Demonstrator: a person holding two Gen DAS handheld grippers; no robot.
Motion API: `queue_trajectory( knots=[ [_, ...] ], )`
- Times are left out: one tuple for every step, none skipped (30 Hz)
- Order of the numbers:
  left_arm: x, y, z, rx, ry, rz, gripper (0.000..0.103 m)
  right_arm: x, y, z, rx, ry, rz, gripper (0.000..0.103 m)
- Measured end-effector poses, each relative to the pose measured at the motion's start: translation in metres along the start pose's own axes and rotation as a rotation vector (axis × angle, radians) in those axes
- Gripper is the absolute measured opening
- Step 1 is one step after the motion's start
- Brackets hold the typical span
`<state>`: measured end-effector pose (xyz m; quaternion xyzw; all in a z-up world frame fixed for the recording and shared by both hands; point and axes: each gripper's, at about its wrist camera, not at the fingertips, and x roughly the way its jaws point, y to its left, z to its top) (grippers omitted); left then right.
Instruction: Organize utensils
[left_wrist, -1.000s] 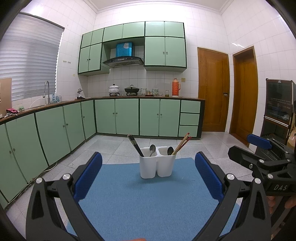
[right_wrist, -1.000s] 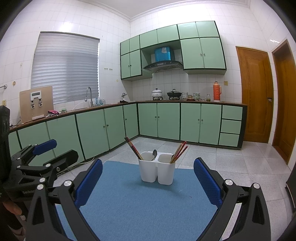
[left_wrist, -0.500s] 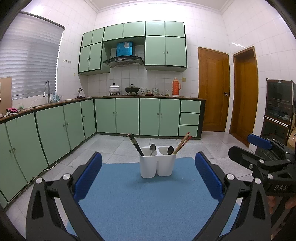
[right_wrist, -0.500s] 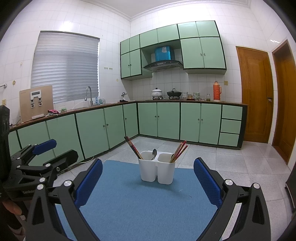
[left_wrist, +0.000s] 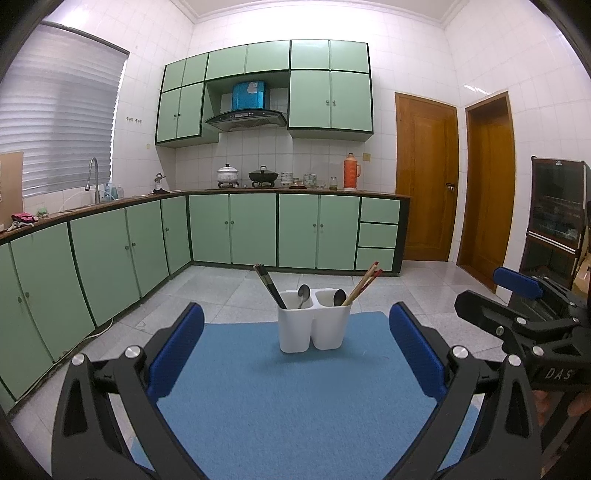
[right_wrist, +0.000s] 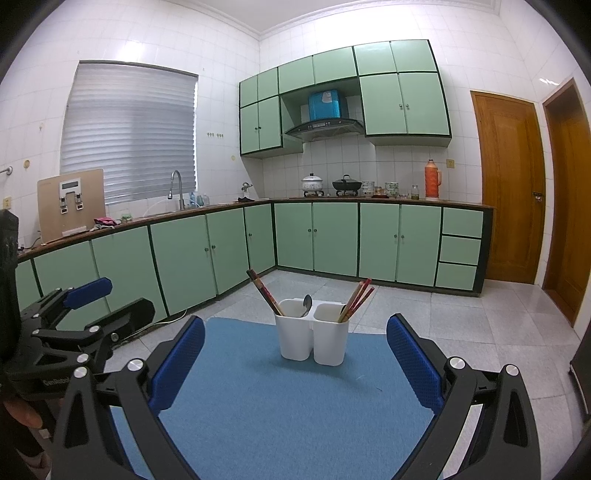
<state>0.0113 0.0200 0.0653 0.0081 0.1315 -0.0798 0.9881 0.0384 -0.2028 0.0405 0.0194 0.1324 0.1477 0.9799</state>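
I am holding my left gripper (left_wrist: 295, 354) and my right gripper (right_wrist: 295, 356) level, fingers spread wide and gripping nothing, so the white two-cup holder (left_wrist: 314, 328) is sitting framed midway between the blue pads, well ahead of the tips. It is standing upright on the blue mat (left_wrist: 295, 398) covering the worktop. Each cup is carrying chopsticks (left_wrist: 364, 282) and a spoon (left_wrist: 303, 293), leaning outward against the rims. That could be sorted already or awaiting regrouping.
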Motion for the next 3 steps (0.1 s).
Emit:
queue_trajectory(
  knots=[
    [0.0000,0.0001,-0.0001,0.000,0.000,-0.001,0.097,0.0001,0.0000,-0.0001,0.000,0.000,-0.001,0.097],
    [0.0000,-0.0001,-0.0002,0.000,0.001,-0.001,0.097,0.0000,-0.0001,0.0000,0.000,0.000,-0.001,0.097],
    [0.0002,-0.0003,-0.0005,-0.001,0.000,0.000,0.097,0.0004,-0.0004,0.0003,0.000,0.000,-0.001,0.097]
  ],
)
